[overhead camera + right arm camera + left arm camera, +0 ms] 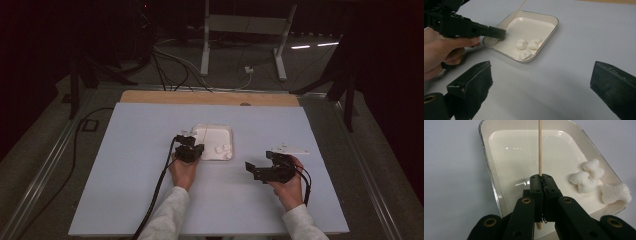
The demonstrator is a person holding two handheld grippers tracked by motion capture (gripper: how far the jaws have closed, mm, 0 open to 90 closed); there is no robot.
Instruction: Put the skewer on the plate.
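Left gripper view has the left gripper pinching a thin wooden stick over the white tray at centre frame, while the right gripper gapes wide.

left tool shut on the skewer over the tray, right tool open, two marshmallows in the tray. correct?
Not quite: the tray holds three marshmallows, as the right gripper view shows. The rest stands: left tool shut on the skewer, right tool open.
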